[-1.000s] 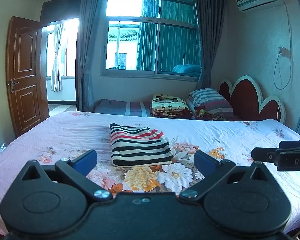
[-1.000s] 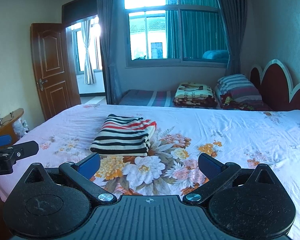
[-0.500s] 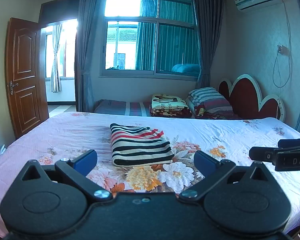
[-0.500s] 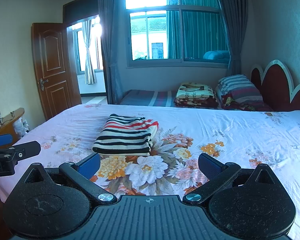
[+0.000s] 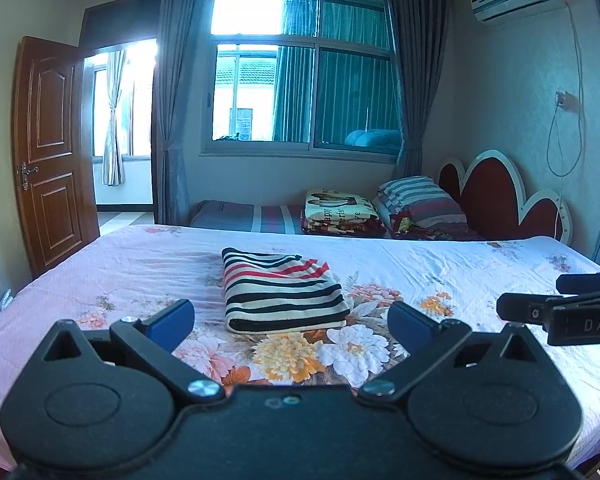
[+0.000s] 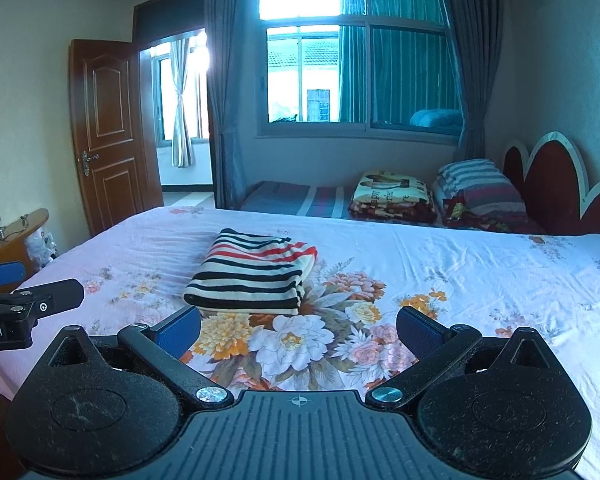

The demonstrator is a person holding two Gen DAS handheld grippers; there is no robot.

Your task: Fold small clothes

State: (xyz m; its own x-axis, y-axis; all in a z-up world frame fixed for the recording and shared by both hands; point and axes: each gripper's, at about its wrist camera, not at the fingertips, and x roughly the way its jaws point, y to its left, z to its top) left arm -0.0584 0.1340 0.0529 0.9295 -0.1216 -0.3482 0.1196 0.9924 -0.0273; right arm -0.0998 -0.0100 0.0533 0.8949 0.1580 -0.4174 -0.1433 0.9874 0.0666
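Your left tool [image 5: 291,318] & right tool [image 6: 298,330] both hang released w/ nothing gripped, over the bed's near edge. Striped garment [image 5: 280,290] lies folded mid-bed [image 5: 480,268], ahead of both tools, not touching.

Striped garment [image 5: 282,292]: soft knit cloth. Bed sheet [image 5: 440,268]: matt, wrinkled cotton-like cloth. Left claw [image 5: 290,320]: matt black plastic, shiny metal screws.

Your right gripper [image 6: 298,330] hangs with its blue-padded fingers [image 6: 180,330] spread wide, empty. Beyond the left finger, the folded black, red and cream striped knit garment [image 6: 252,274] lies flat on the pink floral-sheeted bed [image 6: 460,272].
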